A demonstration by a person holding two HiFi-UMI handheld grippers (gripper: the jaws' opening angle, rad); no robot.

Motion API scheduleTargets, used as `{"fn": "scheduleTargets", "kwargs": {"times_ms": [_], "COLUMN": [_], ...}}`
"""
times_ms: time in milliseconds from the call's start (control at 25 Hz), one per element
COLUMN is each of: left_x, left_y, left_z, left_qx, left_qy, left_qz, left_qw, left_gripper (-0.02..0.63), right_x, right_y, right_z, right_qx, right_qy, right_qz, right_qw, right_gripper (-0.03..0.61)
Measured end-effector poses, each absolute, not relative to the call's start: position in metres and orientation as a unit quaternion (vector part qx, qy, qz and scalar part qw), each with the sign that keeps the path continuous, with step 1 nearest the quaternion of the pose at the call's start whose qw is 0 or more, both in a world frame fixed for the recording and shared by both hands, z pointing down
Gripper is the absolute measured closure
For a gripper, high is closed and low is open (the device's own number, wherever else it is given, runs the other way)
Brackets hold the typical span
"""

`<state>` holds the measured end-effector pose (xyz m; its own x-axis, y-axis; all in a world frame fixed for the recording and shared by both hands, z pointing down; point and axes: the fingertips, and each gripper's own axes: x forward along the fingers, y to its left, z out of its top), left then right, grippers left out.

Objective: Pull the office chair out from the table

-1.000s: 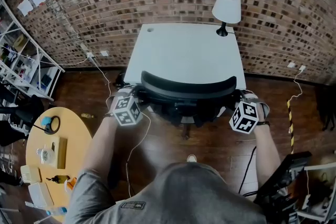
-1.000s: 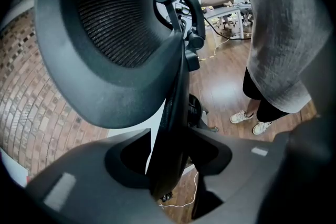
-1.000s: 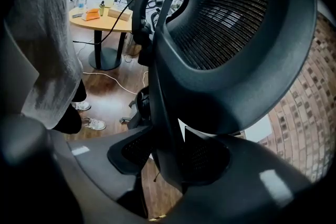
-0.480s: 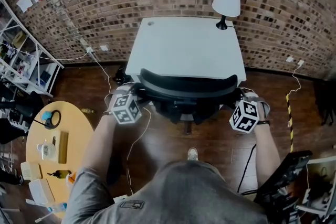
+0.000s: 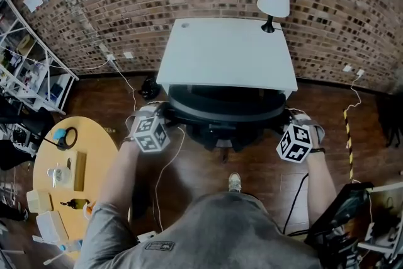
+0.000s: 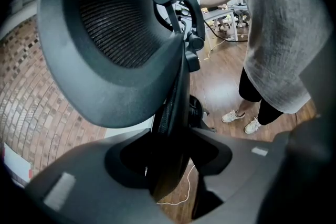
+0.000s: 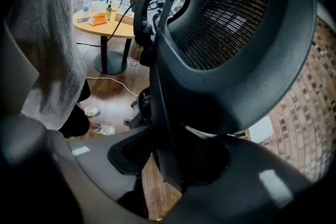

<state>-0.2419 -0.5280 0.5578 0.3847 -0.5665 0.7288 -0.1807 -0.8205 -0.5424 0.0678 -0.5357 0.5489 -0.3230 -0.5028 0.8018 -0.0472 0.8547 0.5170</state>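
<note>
**Office chair (image 5: 223, 111) pinched from both sides, tucked in at the table (image 5: 227, 53)**

The left tool (image 6: 167, 162) has its jaws clamped on the left edge of the chair's back. The right tool (image 7: 169, 165) is doing the same on the right edge, so the back sits right between the two. The jaws are only as wide as the frame edge they're squeezing. Just ahead of both tools the seat goes under the white table top. A lamp (image 5: 273, 0) stands way off at the far right corner.
</note>
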Motion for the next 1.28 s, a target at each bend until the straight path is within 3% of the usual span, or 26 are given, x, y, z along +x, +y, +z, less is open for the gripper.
{"fn": "scheduleTargets", "kwargs": {"times_ms": [1280], "left_x": [-0.239], "left_y": [-0.391], "left_z": [0.553], "left_qx": [-0.811], "left_qy": [0.239], "left_qz": [-0.493], "left_qw": [0.204], "left_gripper": [0.403], "right_x": [0.07], "right_y": [-0.396], "right_z": [0.546], "right_qx": [0.168], "right_qy": [-0.79], "right_qz": [-0.195], "right_qw": [0.556], "right_gripper": [0.393]}}
